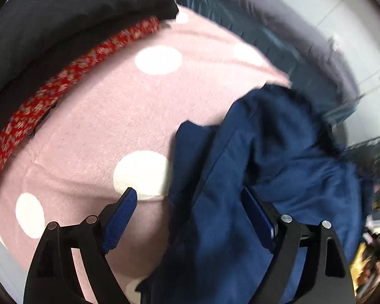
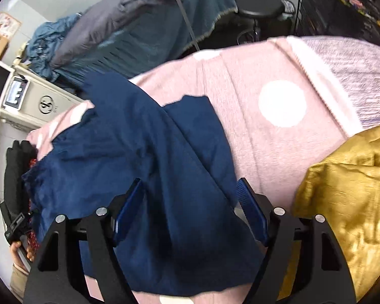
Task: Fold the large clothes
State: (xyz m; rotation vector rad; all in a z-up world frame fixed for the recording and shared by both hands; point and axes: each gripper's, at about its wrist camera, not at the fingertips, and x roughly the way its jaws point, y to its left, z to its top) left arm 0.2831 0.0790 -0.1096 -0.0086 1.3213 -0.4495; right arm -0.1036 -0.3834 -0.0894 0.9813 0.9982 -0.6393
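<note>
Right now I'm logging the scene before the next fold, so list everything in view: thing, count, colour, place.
navy garment: one, dark blue, crumpled on the blanket, lying between both grippers' open fingers
blanket: one, pink with white dots, spread under the clothes
red floral cloth: one, red patterned, along the blanket's far-left edge
mustard garment: one, yellow-gold, at the right on the blanket
grey duvet: one, grey, on the bed behind
stool: one, black, beyond the blanket
cabinet: one, cream, at the left
left gripper: black with blue pads, open
right gripper: same, open
</note>
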